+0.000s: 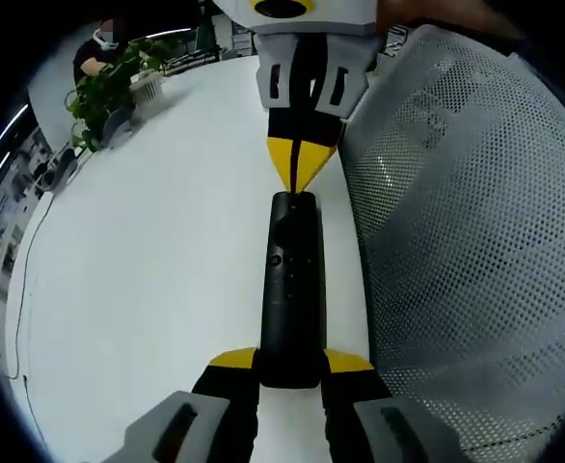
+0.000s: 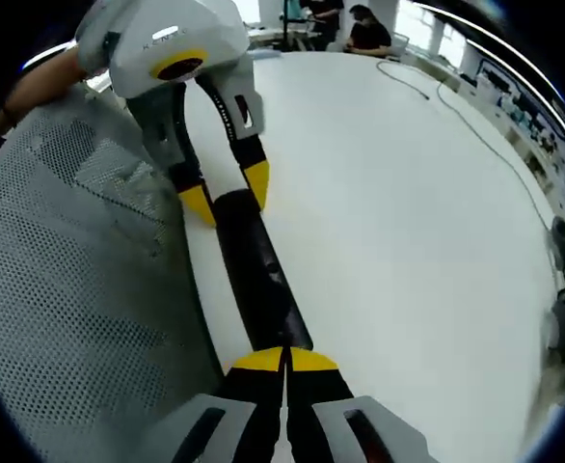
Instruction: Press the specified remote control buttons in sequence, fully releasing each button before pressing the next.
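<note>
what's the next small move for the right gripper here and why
Probably ease the right gripper further along the remote toward its buttons. Its yellow tips are shut and sit at the far end of the remote, short of the buttons, while the left gripper clamps the near end above the white table.

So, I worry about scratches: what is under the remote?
The white table lies under the remote, beside a mesh chair back. The left claw grips its near end; the underside is hidden.
</note>
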The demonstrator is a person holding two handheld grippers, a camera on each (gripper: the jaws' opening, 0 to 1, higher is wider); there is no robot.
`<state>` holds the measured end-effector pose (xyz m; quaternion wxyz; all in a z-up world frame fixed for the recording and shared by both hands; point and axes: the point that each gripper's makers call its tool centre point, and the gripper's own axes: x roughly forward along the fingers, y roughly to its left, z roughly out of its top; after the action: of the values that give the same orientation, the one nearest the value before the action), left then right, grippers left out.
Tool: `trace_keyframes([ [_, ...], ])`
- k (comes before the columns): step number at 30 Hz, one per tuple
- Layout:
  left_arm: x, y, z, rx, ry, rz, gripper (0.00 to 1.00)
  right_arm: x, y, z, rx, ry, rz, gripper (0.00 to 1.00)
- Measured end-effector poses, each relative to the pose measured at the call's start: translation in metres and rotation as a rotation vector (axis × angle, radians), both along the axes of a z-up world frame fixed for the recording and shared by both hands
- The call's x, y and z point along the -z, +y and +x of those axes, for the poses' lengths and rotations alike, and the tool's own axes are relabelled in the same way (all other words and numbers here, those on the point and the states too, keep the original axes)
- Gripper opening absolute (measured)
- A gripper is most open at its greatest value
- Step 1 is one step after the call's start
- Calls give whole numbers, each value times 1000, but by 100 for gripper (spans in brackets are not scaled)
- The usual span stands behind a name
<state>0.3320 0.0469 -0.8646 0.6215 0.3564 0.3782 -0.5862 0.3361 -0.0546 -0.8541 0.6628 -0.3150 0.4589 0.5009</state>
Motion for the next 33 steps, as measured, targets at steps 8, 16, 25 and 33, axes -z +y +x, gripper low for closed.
trace_keyframes([
  [8, 0, 0, 0, -1, 0, 1, 24, 1, 1, -1, -47, -11, -30, 0],
  [16, 0, 0, 0, -4, 4, -5, 24, 4, 2, 3, -61, -15, -102, 0],
  [25, 0, 0, 0, -8, 5, -10, 24, -1, -2, 1, 15, 33, -4, 0],
  [33, 0, 0, 0, -9, 6, -7, 24, -9, 16, 3, 24, 3, 75, 0],
])
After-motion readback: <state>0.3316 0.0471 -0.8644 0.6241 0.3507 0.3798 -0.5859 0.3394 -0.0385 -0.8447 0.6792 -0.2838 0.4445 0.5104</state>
